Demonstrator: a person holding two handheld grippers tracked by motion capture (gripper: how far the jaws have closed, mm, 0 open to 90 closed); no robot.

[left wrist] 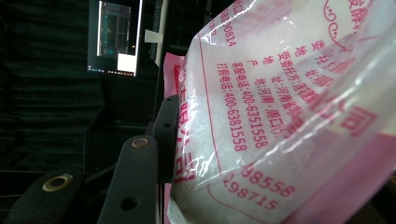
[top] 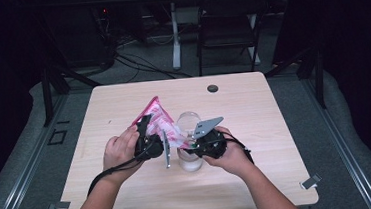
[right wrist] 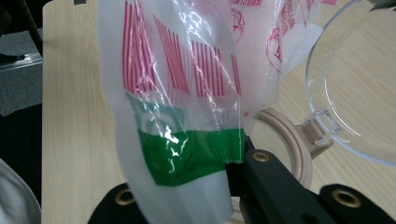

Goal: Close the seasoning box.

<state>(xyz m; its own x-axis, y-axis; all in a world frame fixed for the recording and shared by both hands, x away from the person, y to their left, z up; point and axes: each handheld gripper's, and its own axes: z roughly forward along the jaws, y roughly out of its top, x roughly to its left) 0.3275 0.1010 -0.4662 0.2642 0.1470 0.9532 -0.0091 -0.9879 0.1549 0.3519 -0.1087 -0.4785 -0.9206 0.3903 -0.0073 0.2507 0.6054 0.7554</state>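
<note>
A pink-and-white printed plastic bag [top: 158, 117] full of white crystals hangs tilted over the middle of the table. My left gripper [top: 149, 130] is shut on its fat upper part. In the left gripper view the bag [left wrist: 280, 116] presses against the one jaw I can see and hides the other. My right gripper [top: 189, 143] is shut on the bag's thin lower edge. In the right gripper view the jaws [right wrist: 236, 163] pinch a green band on the bag [right wrist: 187, 84]. A clear jar [top: 191, 159] with white contents stands under the bag, its clear lid [right wrist: 355, 84] swung open beside the beige rim [right wrist: 287, 140].
The jar stands on a light wooden table [top: 131, 199], between my two hands. A black round grommet [top: 213, 88] sits near the far edge. Beyond the table are a dark folding chair [top: 227, 26] and a white desk leg [top: 175, 40].
</note>
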